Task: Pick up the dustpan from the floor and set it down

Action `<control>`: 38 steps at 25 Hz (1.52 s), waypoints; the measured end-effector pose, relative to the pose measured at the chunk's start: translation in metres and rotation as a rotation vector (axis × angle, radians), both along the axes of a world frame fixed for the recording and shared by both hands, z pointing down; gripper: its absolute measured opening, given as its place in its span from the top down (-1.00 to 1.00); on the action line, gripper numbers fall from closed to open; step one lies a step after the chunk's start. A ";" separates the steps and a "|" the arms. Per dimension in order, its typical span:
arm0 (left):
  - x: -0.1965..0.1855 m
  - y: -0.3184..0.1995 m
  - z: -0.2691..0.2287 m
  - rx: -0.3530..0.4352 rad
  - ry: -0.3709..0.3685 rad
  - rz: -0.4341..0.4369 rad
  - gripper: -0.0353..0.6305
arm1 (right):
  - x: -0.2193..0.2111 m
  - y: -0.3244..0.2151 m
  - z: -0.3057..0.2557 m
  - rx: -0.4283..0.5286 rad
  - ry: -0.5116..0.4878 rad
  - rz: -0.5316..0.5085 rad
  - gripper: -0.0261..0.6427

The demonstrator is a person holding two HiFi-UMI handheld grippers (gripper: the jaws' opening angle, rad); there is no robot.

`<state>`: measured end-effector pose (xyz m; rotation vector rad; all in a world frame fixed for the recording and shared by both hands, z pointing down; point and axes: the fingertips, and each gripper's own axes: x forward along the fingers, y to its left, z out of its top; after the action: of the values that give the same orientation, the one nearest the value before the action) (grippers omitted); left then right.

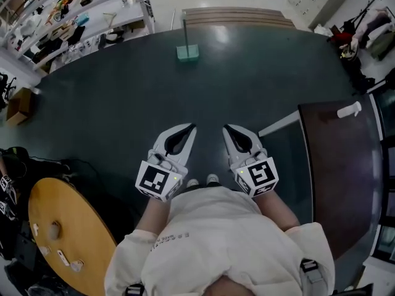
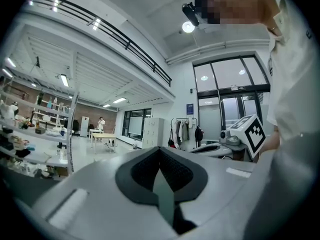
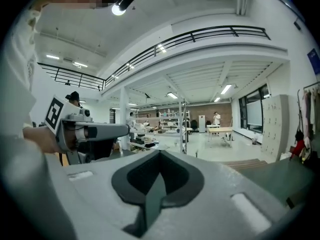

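The dustpan (image 1: pixel 187 52) stands on the dark green floor (image 1: pixel 111 103) far ahead of me, a teal pan with a thin upright handle. Both grippers are held side by side at waist height, well short of it. My left gripper (image 1: pixel 192 127) has its jaws together with nothing between them, as the left gripper view (image 2: pixel 160 150) also shows. The right gripper (image 1: pixel 226 127) is likewise shut and empty (image 3: pixel 160 151). Each gripper appears at the edge of the other's view. I cannot make out the dustpan in either gripper view.
A round wooden table (image 1: pixel 62 233) sits at my lower left. A dark brown table (image 1: pixel 336 165) with a white object (image 1: pixel 349 110) on it stands to the right. Cluttered shelves (image 1: pixel 80 17) line the far left, and wooden steps (image 1: pixel 237 17) lie beyond the dustpan.
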<state>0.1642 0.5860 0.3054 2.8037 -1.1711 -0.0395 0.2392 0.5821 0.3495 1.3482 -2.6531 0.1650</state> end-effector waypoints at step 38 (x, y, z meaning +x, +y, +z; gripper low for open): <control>-0.166 -0.443 0.053 -0.079 0.128 -0.012 0.85 | -0.149 -0.428 0.079 -0.355 -0.056 -0.005 0.95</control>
<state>-0.0017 0.1433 0.3588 2.6818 -1.1347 -0.1673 0.0903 0.1545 0.4283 1.2340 -2.5118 0.6471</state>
